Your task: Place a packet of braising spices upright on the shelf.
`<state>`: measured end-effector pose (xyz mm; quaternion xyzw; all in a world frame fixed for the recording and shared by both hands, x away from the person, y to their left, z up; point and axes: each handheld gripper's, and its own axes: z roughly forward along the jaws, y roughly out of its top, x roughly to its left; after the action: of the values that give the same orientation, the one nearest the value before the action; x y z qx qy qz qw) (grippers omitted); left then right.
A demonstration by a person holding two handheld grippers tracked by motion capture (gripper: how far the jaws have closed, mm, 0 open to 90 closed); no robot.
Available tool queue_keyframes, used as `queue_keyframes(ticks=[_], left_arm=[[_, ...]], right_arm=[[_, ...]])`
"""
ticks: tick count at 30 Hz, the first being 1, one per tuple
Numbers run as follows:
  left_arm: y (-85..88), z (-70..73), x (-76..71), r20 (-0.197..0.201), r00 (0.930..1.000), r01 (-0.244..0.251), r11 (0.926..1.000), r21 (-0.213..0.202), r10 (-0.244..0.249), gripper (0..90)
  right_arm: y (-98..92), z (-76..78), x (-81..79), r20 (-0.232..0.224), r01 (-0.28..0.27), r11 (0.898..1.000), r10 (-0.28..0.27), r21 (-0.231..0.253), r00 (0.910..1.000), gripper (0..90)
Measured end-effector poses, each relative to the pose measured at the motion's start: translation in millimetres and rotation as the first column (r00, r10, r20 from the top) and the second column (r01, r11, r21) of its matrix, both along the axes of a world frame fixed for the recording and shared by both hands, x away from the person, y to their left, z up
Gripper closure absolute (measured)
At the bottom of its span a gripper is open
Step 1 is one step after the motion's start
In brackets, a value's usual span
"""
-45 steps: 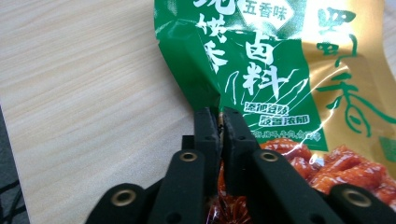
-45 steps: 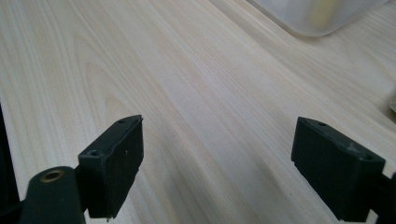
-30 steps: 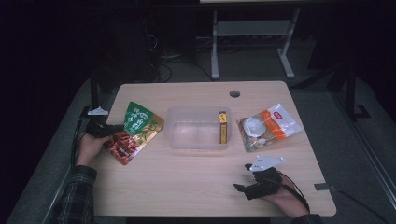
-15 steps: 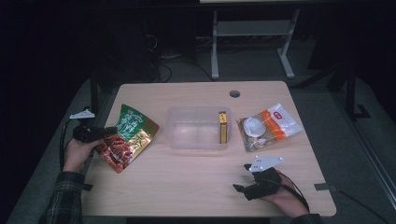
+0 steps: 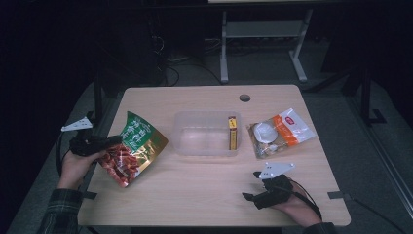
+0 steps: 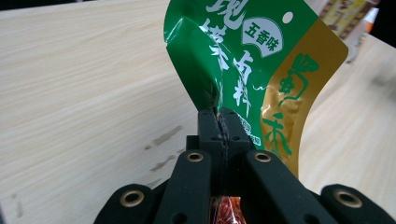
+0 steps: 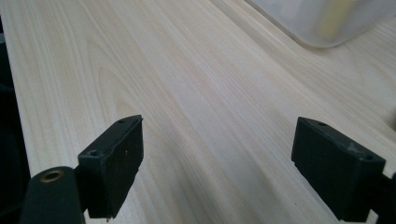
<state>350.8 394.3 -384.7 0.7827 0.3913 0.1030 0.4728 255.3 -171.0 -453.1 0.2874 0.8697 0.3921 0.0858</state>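
The green snack bag [image 6: 261, 70] is pinched by the left gripper [image 6: 219, 122] jaws, its length running ahead; the right gripper [image 7: 217, 163] jaws are spread.

Over the last second the left tool [image 5: 108, 142] has drawn back toward the left edge of the worktop [image 5: 204, 195] and a little toward the person, taking the green, gold and red snack pouch [image 5: 132, 147] with it — the pouch lay flat near the clear plastic tub [image 5: 207, 139] at first and is now well apart from it. Its near red end has come out past the worktop's left edge, and the pouch has turned and lifted — in the left gripper view its green top bends up above the shut jaws.
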Motion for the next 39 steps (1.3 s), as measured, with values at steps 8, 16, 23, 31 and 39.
queue_keyframes(ticks=[8, 16, 23, 31, 39], left_arm=[[-22.1, 8.6, -16.7, 0.013, 0.9975, 0.070, 0.9975, -0.003, -0.070, 90.0], [-47.4, 18.5, -28.1, 0.045, 0.9915, 0.123, 0.9924, -0.010, -0.122, 90.0], [-81.2, 23.2, -32.4, 0.063, 0.9780, 0.200, 0.9799, -0.002, -0.199, 90.0], [-124.9, 20.3, -34.4, 0.067, 0.9605, 0.270, 0.9627, 0.009, -0.270, 90.0], [-157.3, 22.7, -31.5, 0.078, 0.9487, 0.308, 0.9515, -0.003, -0.307, 90.0]], right_arm=[[2.9, 3.4, -0.6, -0.011, -0.025, 1.000, 0.025, -0.001, 0.9996, 13.7], [8.3, 7.1, 2.3, -0.042, -0.035, 0.999, 0.036, 0.026, 0.9985, 13.7], [13.8, 14.9, 7.5, -0.055, -0.046, 0.996, 0.050, 0.073, 0.9972, 13.8], [18.2, 26.5, 14.8, -0.039, -0.065, 0.988, 0.071, 0.138, 0.9967, 14.2], [26.6, 33.6, 17.9, -0.023, -0.103, 0.973, 0.110, 0.207, 0.9936, 14.7]])
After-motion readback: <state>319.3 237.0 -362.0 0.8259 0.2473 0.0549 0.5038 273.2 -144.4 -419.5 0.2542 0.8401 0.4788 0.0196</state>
